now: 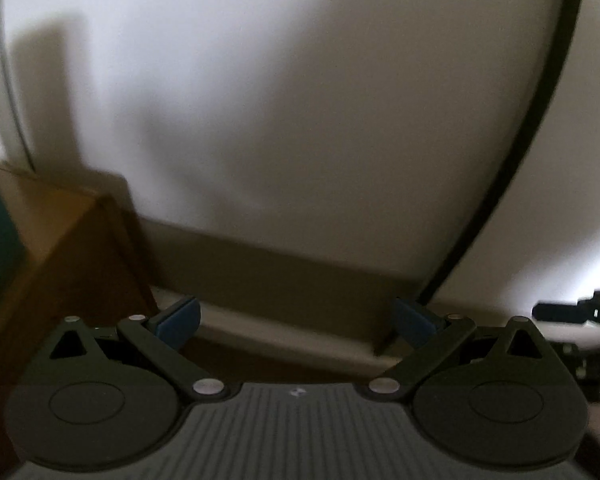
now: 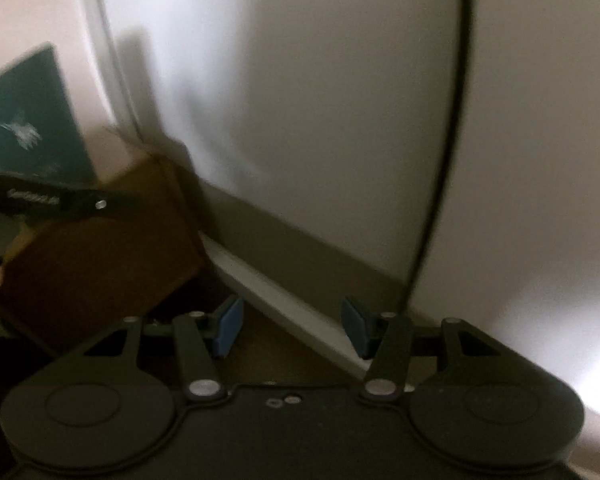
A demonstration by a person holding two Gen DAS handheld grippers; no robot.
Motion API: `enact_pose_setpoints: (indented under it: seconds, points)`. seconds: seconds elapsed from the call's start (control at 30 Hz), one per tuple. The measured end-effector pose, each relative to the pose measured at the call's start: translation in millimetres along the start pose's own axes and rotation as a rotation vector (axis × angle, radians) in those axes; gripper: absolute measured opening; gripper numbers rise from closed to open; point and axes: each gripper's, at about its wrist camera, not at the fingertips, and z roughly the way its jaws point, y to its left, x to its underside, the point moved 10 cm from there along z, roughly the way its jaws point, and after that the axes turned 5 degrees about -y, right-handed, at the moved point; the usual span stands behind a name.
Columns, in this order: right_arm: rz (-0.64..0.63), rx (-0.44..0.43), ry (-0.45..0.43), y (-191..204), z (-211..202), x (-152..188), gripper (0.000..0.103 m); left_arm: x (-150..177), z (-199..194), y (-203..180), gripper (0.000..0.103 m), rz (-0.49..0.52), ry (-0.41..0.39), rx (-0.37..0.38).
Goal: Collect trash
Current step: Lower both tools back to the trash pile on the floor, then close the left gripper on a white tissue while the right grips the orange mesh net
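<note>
No piece of trash shows in either view. My left gripper (image 1: pixel 296 320) is open wide, with only the baseboard and floor visible between its blue pads (image 1: pixel 178 320). My right gripper (image 2: pixel 294 328) is open too, with nothing between its blue pads (image 2: pixel 230 328). Both point down at the foot of a white wall (image 1: pixel 300 100). The left wrist view catches part of the right gripper (image 1: pixel 572 312) at its right edge. In the right wrist view, the left gripper (image 2: pixel 40 200) reaches in from the left, over a brown cardboard box (image 2: pixel 100 256).
The brown cardboard box (image 1: pixel 72 248) stands against the wall at the left, with a teal panel (image 2: pixel 28 120) behind it. A black cable (image 1: pixel 540 120) runs down the wall to the baseboard (image 1: pixel 284 272). A strip of dim floor (image 2: pixel 268 352) lies below.
</note>
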Motion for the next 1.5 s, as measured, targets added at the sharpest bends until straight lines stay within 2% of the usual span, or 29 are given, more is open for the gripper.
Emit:
enact_pose_setpoints:
  seconds: [0.13, 0.27, 0.47, 0.63, 0.77, 0.87, 1.1, 1.3, 1.5]
  points:
    - [0.136, 0.03, 0.093, -29, 51, 33, 0.054, 34, 58, -6, 0.103, 0.048, 0.103, 0.008]
    - [0.193, 0.047, 0.184, -39, 99, 68, 0.054, 62, 113, -4, 0.103, 0.119, 0.168, -0.002]
    - [0.113, 0.041, 0.332, -36, 159, 124, 0.054, 106, 197, 1, 0.103, 0.242, 0.281, 0.068]
    - [0.15, 0.108, 0.427, -70, 212, 160, 0.054, 158, 251, -2, 0.103, 0.374, 0.359, 0.118]
    - [0.138, 0.174, 0.525, -100, 250, 202, 0.054, 210, 286, -3, 0.103, 0.43, 0.442, 0.15]
    - [0.095, 0.217, 0.591, -121, 263, 239, 0.054, 248, 308, 4, 0.102, 0.462, 0.507, 0.165]
    - [-0.141, 0.215, 0.634, -129, 309, 285, 0.054, 325, 343, 26, 0.102, 0.428, 0.631, 0.16]
    - [-0.129, 0.233, 0.651, -146, 337, 307, 0.054, 366, 371, 40, 0.102, 0.358, 0.702, 0.164]
    - [-0.126, 0.247, 0.657, -158, 361, 327, 0.054, 391, 387, 30, 0.093, 0.406, 0.722, 0.211]
